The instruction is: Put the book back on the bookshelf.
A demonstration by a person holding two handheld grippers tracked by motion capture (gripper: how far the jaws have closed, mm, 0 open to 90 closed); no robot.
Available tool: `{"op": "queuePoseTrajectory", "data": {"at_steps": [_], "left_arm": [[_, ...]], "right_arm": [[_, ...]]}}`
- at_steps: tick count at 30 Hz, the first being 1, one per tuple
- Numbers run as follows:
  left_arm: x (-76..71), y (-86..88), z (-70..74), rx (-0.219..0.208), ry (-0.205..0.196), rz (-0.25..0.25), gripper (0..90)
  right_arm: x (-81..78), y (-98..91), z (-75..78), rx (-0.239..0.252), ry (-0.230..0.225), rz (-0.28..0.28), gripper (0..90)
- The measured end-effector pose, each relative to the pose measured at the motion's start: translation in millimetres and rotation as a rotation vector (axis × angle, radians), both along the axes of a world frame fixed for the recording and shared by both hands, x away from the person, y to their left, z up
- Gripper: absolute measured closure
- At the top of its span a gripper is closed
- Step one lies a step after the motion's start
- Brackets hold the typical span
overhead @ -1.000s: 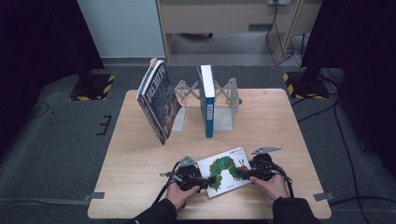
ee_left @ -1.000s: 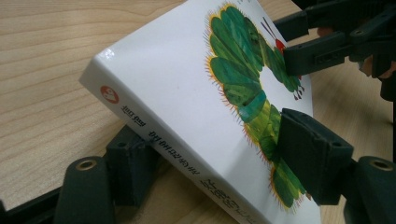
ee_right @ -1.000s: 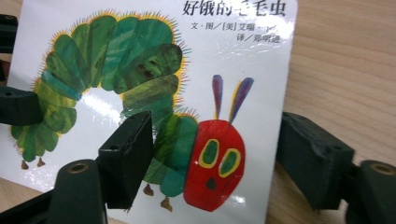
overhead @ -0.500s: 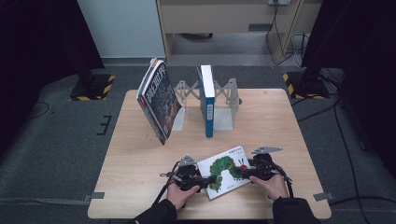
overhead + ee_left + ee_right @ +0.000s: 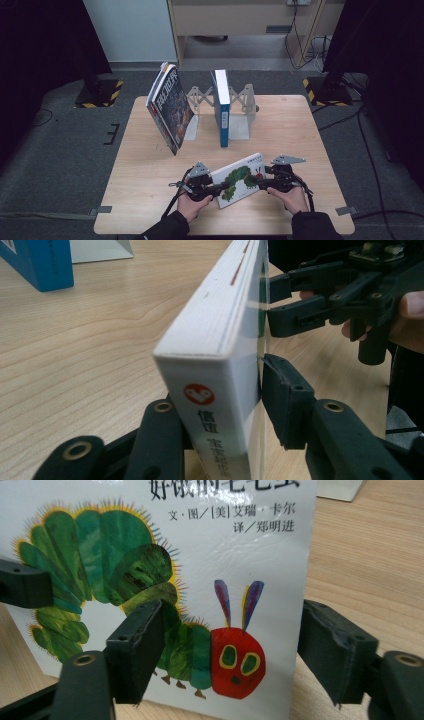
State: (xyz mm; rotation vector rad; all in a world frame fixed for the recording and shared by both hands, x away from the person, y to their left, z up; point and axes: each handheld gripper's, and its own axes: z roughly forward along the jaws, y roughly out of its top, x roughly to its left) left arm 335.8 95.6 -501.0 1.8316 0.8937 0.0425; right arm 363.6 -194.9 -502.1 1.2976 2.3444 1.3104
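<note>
Both grippers are on the caterpillar picture book (image 5: 241, 179) at the near edge of the wooden table (image 5: 150, 175), between the two hands. The left gripper (image 5: 212, 190) is clamped on the book at its spine end: in the left gripper view one pad presses the glossy cover and the other sits against the far face, with the white spine (red round logo, Chinese characters) standing upright between them. The right gripper (image 5: 265, 182) sits at the opposite edge of the book; in the right gripper view one jaw lies over the green caterpillar on the cover and the other stands off past the book's edge, so whether it is gripping I cannot tell. Farther back, a blue book (image 5: 222, 107) stands upright in a folding metal rack (image 5: 245, 107), and a dark-covered book (image 5: 169, 107) leans tilted at the rack's left end.
</note>
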Motion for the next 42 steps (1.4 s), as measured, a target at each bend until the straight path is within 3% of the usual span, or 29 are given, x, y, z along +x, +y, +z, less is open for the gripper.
{"op": "queuePoseTrajectory", "data": {"at_steps": [3, 10, 17, 26, 30, 35, 42], "left_arm": [[0.5, -1.8, 4.7, 0.002, -0.035, 0.001, 66.0], [-3.0, -0.8, -1.4, -0.012, -0.036, 0.000, 66.8], [-6.8, -4.9, -6.7, 0.010, -0.050, -0.008, 66.0], [-7.0, -12.3, -12.4, 0.009, -0.009, -0.044, 67.9], [-6.7, -10.6, -9.6, -0.006, 0.041, -0.058, 73.0], [-7.3, -9.6, -0.9, 0.008, 0.042, -0.057, 74.0], [-4.2, 0.1, 15.0, -0.003, 0.058, -0.027, 74.3]], "right_arm": [[0.3, -1.2, 0.8, 0.008, -0.017, -0.008, 27.5], [-0.3, -1.5, 0.8, 0.000, -0.023, -0.006, 28.8], [-1.0, -1.4, -0.3, -0.008, -0.025, -0.004, 29.8], [-1.4, -0.1, -0.6, -0.018, -0.038, 0.002, 31.3], [-1.3, -0.3, -0.2, -0.005, -0.036, 0.004, 31.4], [-1.0, -1.0, 1.5, 0.017, -0.043, 0.007, 29.7], [-0.5, -8.6, 5.3, 0.040, -0.056, -0.024, 25.2]]}}
